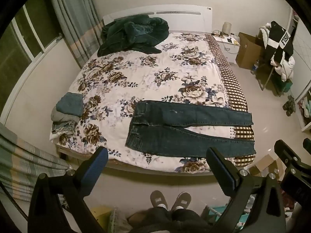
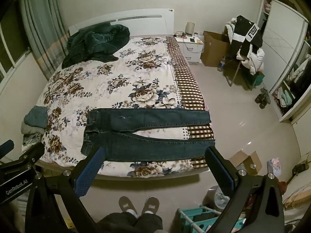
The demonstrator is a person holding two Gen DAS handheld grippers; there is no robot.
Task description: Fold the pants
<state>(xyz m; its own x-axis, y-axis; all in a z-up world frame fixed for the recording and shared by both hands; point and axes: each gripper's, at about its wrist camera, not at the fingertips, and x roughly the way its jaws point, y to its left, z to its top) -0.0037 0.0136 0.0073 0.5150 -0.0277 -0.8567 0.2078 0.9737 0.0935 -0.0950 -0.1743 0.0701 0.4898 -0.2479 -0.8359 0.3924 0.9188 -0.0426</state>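
Dark blue jeans point(image 1: 186, 130) lie flat across the foot of the bed, waist to the left, both legs stretched right to the bed's edge; they also show in the right wrist view point(image 2: 147, 134). My left gripper point(image 1: 157, 153) is open and empty, held in the air short of the bed, in front of the near leg. My right gripper point(image 2: 154, 153) is open and empty too, above the floor before the near leg. The right gripper's body shows at the right edge of the left wrist view point(image 1: 291, 155).
The bed has a floral quilt point(image 1: 136, 73) with a checked border. A dark green blanket point(image 1: 134, 35) is heaped by the headboard. A pile of folded clothes point(image 1: 68, 110) sits at the bed's left edge. My slippered feet point(image 1: 171, 200) stand on the floor. Cardboard boxes point(image 2: 245, 161) lie right.
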